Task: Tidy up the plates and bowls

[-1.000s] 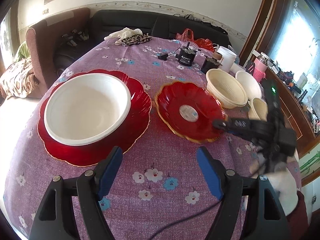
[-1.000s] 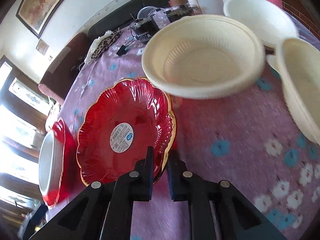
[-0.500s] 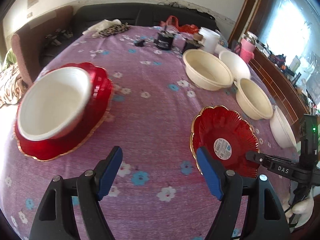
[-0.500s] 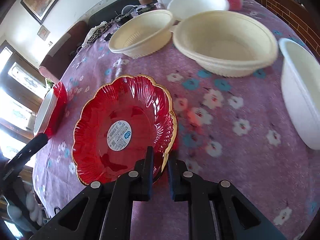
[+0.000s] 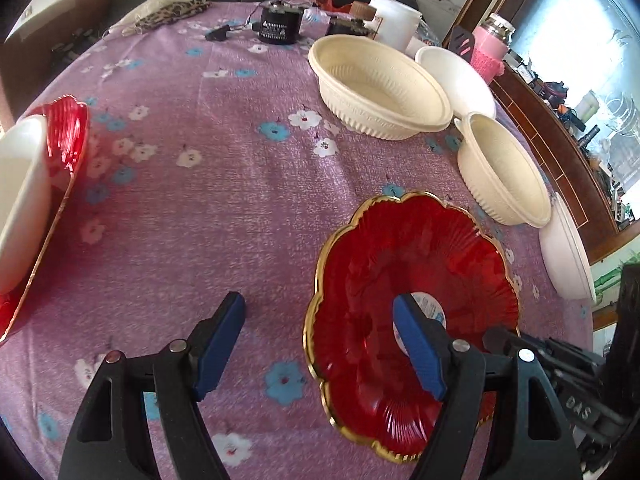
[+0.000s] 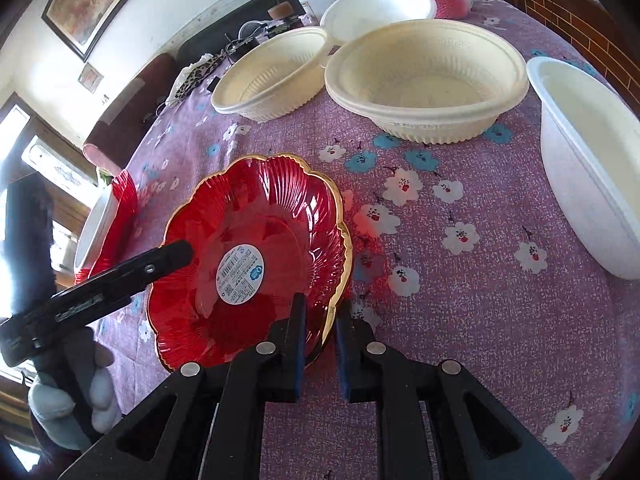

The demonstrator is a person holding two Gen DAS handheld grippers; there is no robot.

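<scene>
A small red scalloped plate (image 5: 412, 264) with a gold rim and a round sticker lies near the front of the purple flowered tablecloth (image 5: 224, 184). My right gripper (image 6: 322, 320) is shut on its near rim. The red plate (image 6: 256, 236) fills the left middle of the right wrist view. My left gripper (image 5: 320, 344) is open and straddles the plate's left rim, one finger (image 6: 172, 254) over the plate. A large red plate (image 5: 66, 136) with a white bowl (image 5: 20, 188) in it sits at the far left. Two cream bowls (image 5: 380, 84) (image 5: 500, 168) and two white bowls (image 5: 456, 76) (image 5: 568, 256) line the right side.
At the back stand a black device (image 5: 276, 26), a white cup (image 5: 394, 20), a pink jar (image 5: 490, 50) and a leopard-print cloth (image 5: 172, 10). The table's right edge runs close behind the bowls. A gloved hand (image 6: 68, 396) holds the left gripper.
The small red plate came away from the large plate toward the near right, carried in the right gripper. The left gripper swung right and down onto the plate's left rim.
</scene>
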